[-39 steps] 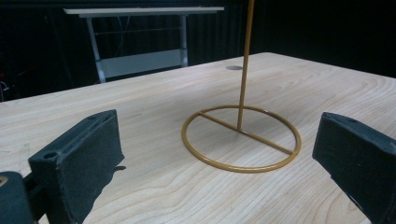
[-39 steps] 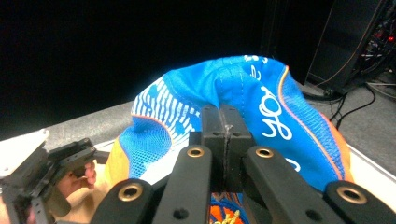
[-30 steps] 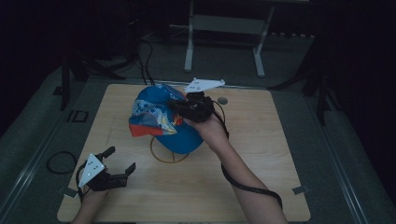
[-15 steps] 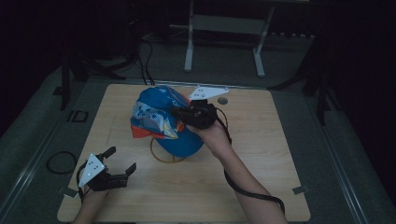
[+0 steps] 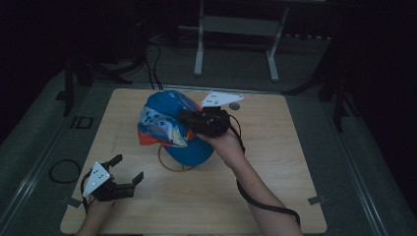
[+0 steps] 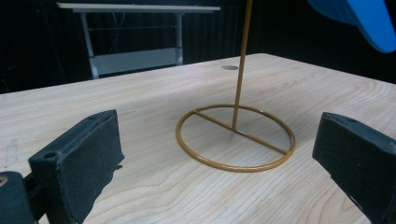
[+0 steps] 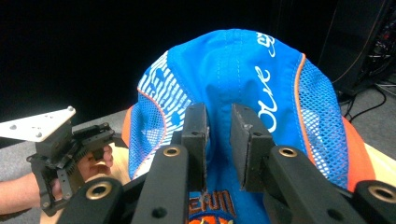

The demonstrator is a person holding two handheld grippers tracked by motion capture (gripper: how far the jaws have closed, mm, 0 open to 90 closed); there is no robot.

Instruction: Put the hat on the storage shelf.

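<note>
Cap on the stand, right hand-held gripper easing off it.

I am seeing the blue cap [image 5: 172, 130] sitting on the gold wire stand [image 6: 236, 135] at centre frame on the worktop [image 5: 275, 162]; my right hand-held gripper [image 7: 218, 135] has just been opening, its jaws narrowly apart with cap fabric between them. My left hand-held gripper [image 5: 129, 169] is resting wide open at lower left, holding nothing.

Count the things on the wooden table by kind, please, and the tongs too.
Cap, blue with orange trim: 1
Gold wire stand: 1
Tongs: 2, left tongs and right tongs
Total: 4
</note>
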